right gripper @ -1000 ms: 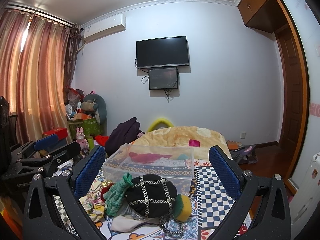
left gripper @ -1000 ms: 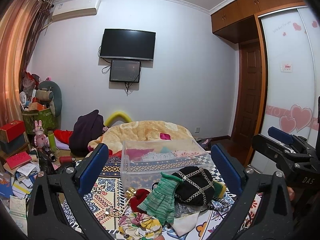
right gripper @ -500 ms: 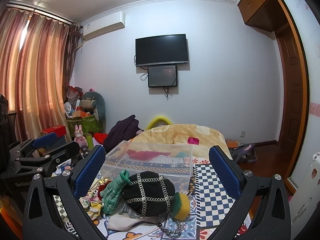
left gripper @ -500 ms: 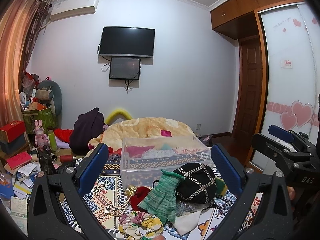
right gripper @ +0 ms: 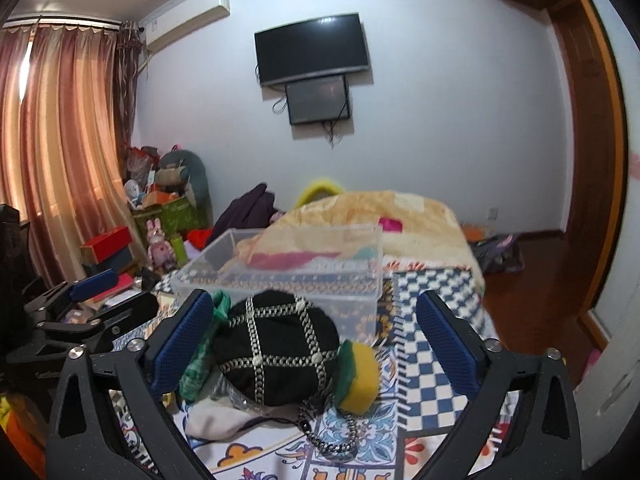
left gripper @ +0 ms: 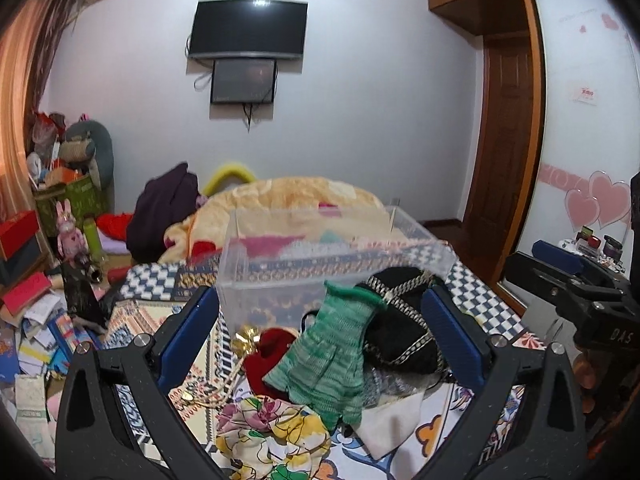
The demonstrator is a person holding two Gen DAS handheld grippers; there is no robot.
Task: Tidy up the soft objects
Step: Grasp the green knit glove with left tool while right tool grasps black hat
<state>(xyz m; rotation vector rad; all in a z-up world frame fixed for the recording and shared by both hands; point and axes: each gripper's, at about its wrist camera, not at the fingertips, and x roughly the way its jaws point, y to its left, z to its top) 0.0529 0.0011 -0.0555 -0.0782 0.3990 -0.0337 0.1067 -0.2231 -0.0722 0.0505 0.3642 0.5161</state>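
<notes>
While jaws close, black hat [right gripper: 280,352] sits between right gripper [right gripper: 314,344] pads, untouched.

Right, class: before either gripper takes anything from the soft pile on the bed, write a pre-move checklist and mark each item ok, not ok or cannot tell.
1. Clear box open on top, behind the pile: ok.
2. Left gripper open, holding nothing: ok.
3. Right gripper jaws closing, pads off the black hat: ok.
4. Green glove on top, free to lift: ok.
5. Chain free of the hat: cannot tell.
6. Room left in the box: cannot tell.
</notes>
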